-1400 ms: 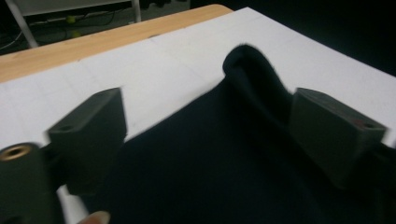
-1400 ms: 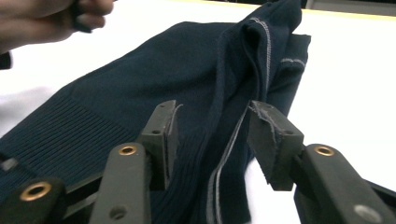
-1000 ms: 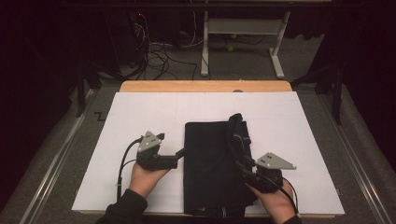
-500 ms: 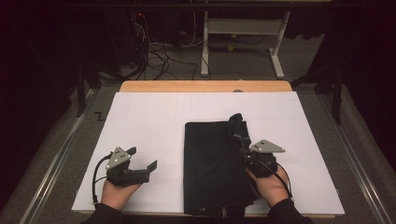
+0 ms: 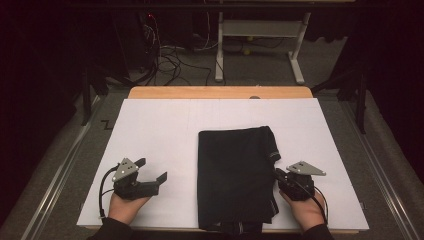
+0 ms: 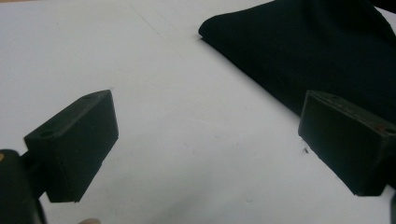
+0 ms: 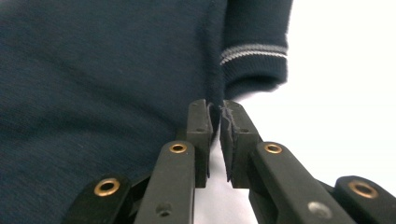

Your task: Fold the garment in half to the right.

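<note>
A dark folded garment (image 5: 235, 175) lies flat in the middle of the white table sheet (image 5: 160, 130). My right gripper (image 5: 276, 173) sits at the garment's right edge, shut on a thin fold of the dark fabric (image 7: 93, 70). In the right gripper view the fabric edge is pinched between the tips of the right gripper (image 7: 215, 109), which have just closed on it. A cuff with pale stripes (image 7: 254, 53) lies just beyond. My left gripper (image 5: 151, 169) rests low over the sheet left of the garment, open and holding nothing. Between the wide jaws of the left gripper (image 6: 208, 140) is bare sheet, with the garment (image 6: 317, 46) off to the right.
A wooden table edge (image 5: 220, 92) runs along the far side of the sheet. Beyond it stand a metal desk frame (image 5: 260, 30) and loose cables (image 5: 170, 55) on the floor. Bare sheet lies left and right of the garment.
My left gripper left the garment's left edge and moved left and nearer. The raised fold on the garment's right side now lies flat. My right gripper slid down to the right edge.
</note>
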The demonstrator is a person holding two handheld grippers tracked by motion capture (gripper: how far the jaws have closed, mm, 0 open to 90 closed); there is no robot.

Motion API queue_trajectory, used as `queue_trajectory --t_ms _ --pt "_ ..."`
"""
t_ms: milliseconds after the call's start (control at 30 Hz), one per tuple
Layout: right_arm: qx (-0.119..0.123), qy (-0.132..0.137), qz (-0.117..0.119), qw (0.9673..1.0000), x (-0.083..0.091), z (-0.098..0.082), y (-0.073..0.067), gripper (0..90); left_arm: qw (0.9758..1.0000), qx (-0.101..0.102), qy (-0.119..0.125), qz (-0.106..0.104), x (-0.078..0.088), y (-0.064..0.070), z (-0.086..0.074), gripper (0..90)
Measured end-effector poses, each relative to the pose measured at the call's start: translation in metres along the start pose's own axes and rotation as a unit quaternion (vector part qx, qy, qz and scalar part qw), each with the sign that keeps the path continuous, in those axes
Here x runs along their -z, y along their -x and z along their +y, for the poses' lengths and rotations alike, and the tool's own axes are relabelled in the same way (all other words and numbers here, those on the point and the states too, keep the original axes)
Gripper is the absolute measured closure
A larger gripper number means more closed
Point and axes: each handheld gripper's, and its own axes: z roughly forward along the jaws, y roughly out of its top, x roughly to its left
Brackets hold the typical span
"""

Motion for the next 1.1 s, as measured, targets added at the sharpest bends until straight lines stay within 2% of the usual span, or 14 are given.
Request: queue_trajectory --t_ms 33,133,200,300,400,467,500,733,867,1100 --pt "0.002 0.001 -0.004 1.0 0.001 -0.002 0.003 82.8 1.0 0.002 0.0 0.0 0.0 -0.001 0.0 3.3" --pt "-0.012 0.003 -0.004 0.9999 0.005 -0.007 0.012 79.4 1.0 0.0 0.001 0.0 0.001 -0.001 -0.001 3.3" --pt "-0.016 0.008 -0.002 0.9998 0.01 -0.011 0.017 74.8 1.0 -0.001 0.002 0.0 0.001 -0.001 -0.001 3.3" --pt "-0.012 0.027 0.006 0.9995 0.015 -0.017 0.023 64.0 1.0 -0.005 0.004 -0.001 0.0 -0.001 -0.002 3.3" --pt "-0.011 0.06 0.017 0.998 0.021 -0.021 0.027 52.8 1.0 -0.006 0.007 -0.004 0.0 -0.001 -0.002 3.3" --pt "-0.001 0.076 0.016 0.997 0.025 -0.024 0.028 43.0 0.9999 -0.006 0.008 -0.006 -0.001 -0.001 -0.002 3.4" --pt "-0.004 0.082 0.019 0.9964 0.028 -0.025 0.028 39.3 0.9999 -0.006 0.009 -0.007 -0.001 -0.001 -0.002 3.3" --pt "0.001 0.141 0.023 0.9898 0.046 -0.026 0.029 19.9 0.9998 -0.003 0.015 -0.014 0.0 -0.001 -0.001 3.3" --pt "0.013 0.159 0.025 0.9869 0.054 -0.025 0.027 14.0 0.9996 -0.005 0.022 -0.015 0.002 0.0 0.001 3.4" --pt "0.004 0.173 0.023 0.9846 0.063 -0.022 0.026 0.3 0.9995 -0.011 0.027 -0.015 0.003 0.0 0.002 3.3"
